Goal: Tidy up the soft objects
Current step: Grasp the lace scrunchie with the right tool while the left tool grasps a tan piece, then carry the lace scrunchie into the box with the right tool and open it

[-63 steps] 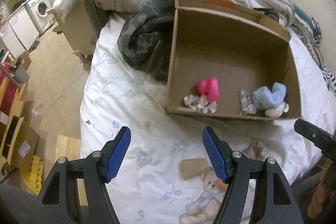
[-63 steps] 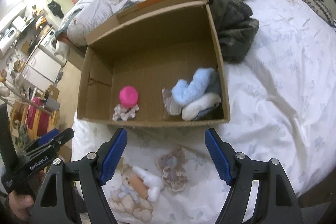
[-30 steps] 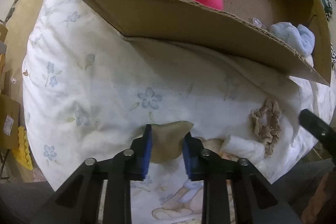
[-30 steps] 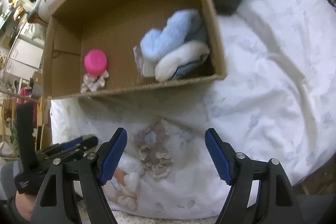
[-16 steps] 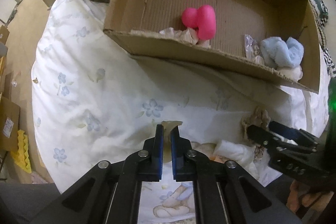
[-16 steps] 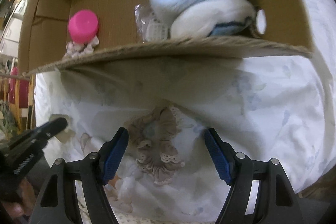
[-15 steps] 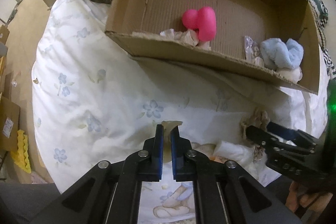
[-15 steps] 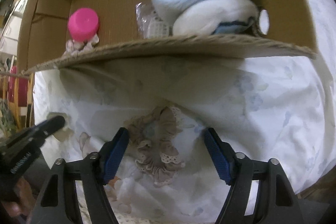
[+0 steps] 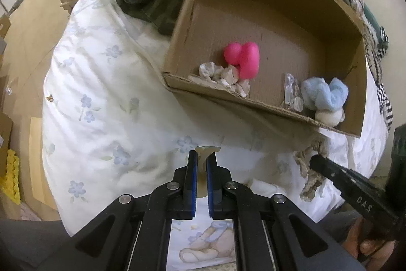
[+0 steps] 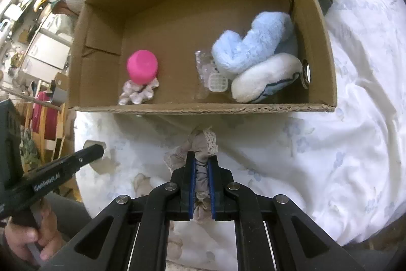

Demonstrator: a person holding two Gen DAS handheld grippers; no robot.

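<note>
**Scrunchie and tan patch both gripped now**

Scrunchie (image 10: 200,146), beige and lacy, is clamped in the right tool (image 10: 201,169), whose jaws stood wide open over it half a second back. The left tool (image 9: 201,164) stays clenched on a tan fabric piece (image 9: 206,151). Both hang over the bed's near edge (image 9: 106,118), just short of the cardboard box (image 10: 203,108), so I'd judge dropping them in comes next. Both tools point level toward the box's front wall.
</note>
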